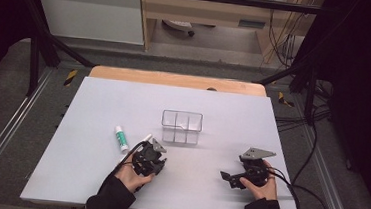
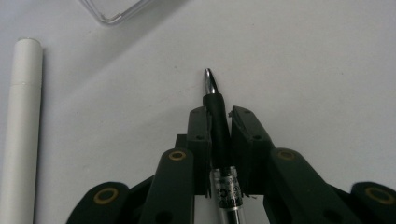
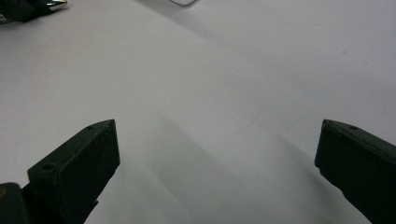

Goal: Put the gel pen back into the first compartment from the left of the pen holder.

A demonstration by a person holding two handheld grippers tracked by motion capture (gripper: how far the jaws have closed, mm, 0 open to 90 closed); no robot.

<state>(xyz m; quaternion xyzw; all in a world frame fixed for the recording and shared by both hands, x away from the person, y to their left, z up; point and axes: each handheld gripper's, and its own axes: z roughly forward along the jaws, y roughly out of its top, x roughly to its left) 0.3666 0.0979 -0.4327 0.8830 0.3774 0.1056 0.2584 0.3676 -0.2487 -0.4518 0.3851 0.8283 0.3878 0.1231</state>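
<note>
Left gripper: jaws clamped on a black ballpoint pen by its rubber grip, so the metal tip leads toward the clear divided organizer ahead, likely its destination. White glue stick lies just beside, on the table. Right gripper: jaws spread wide, holding nothing, parked well apart, probably for the next item.

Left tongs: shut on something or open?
Shut: the left tongs clamp a black pen, jaws tight on its grip.
</note>
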